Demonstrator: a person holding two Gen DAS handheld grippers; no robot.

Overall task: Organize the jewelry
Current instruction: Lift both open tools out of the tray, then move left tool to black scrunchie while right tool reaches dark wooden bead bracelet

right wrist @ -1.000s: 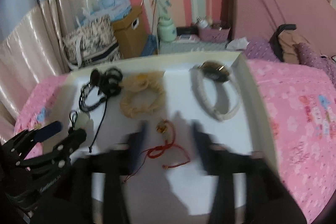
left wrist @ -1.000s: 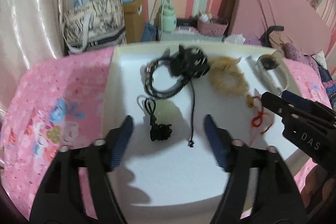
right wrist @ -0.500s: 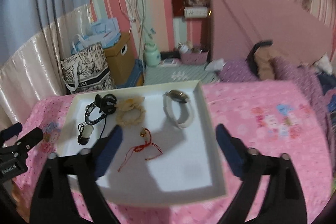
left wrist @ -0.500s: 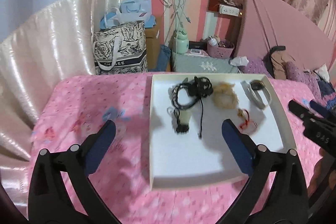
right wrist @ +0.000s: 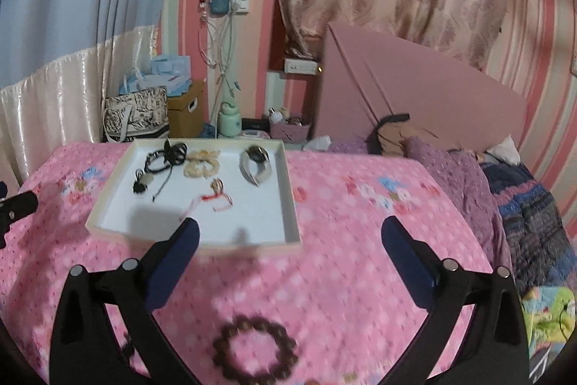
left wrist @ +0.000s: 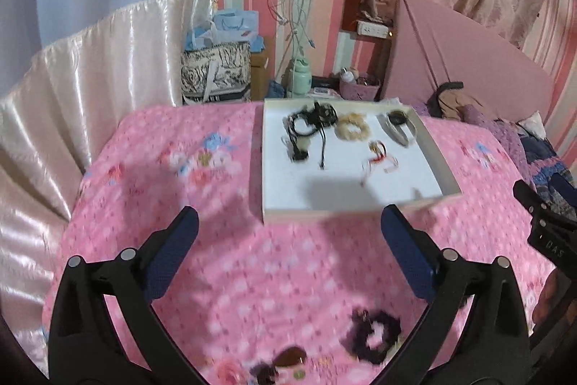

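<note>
A white tray (left wrist: 353, 204) lies on the pink bedspread, holding black cords (left wrist: 310, 121), a cream scrunchie (left wrist: 351, 128), a white watch (left wrist: 396, 127) and a red string bracelet (left wrist: 377, 157). My left gripper (left wrist: 288, 222) hangs open and empty over the bedspread, in front of the tray. A black scrunchie (left wrist: 375, 331) lies near its right finger. In the right wrist view the same tray (right wrist: 292, 204) sits ahead to the left. My right gripper (right wrist: 288, 233) is empty, its jaws opening wide. A brown bead bracelet (right wrist: 254, 349) lies on the cover below it.
Small dark pieces (left wrist: 285, 359) lie blurred at the bottom of the left wrist view. Purple and patterned bedding (right wrist: 468, 175) is piled to the right. Bags (left wrist: 216, 74), a box and a green bottle (right wrist: 229, 121) stand on the floor past the bed's far edge.
Both grippers drew back and up from the tray, which now looks small and far. Their jaws spread wide. The pendant and red string bracelet stayed in the tray.
</note>
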